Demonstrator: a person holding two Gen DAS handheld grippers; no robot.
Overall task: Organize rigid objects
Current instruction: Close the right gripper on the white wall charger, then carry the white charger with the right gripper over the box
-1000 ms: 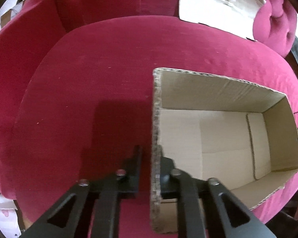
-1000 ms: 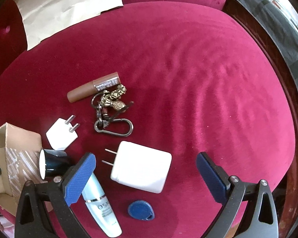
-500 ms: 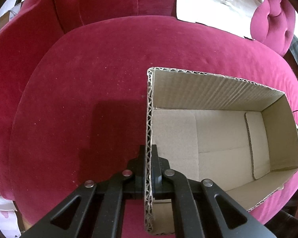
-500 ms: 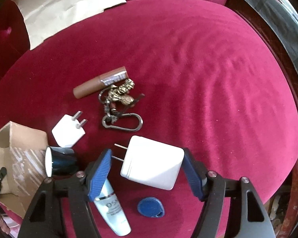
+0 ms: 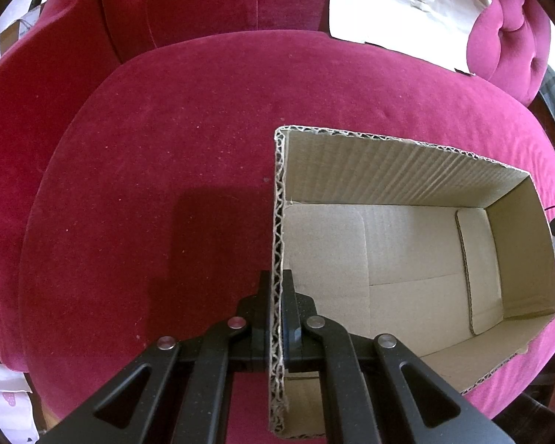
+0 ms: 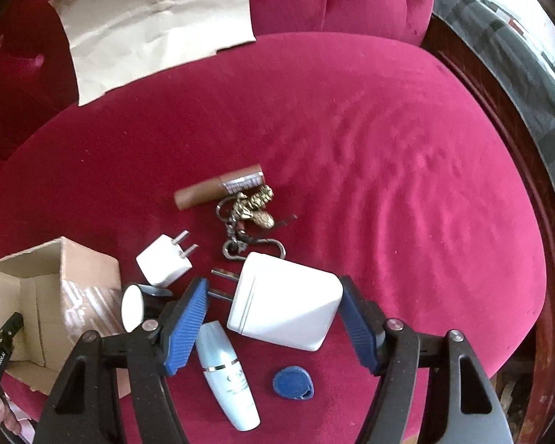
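— Charger (image 6: 283, 309), the big white one: where is it?

— Smooth rounded block, prongs out, between my right gripper's (image 6: 273, 318) ribbed blue pads, lifted off the red velvet seat (image 6: 388, 170). A second ago those jaws stood wide around it; they have since closed on it.

— And the left gripper (image 5: 277, 318)?

— Pinched shut on the corrugated cardboard box's (image 5: 407, 170) raw-edged wall, as before.

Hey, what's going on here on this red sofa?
Someone is tidying small items into a cardboard box. The left claw is clamped on the box's near wall. The right claw has just been closing and now grips the large white charger. A small plug, keychain and bottle lie on the cushion.
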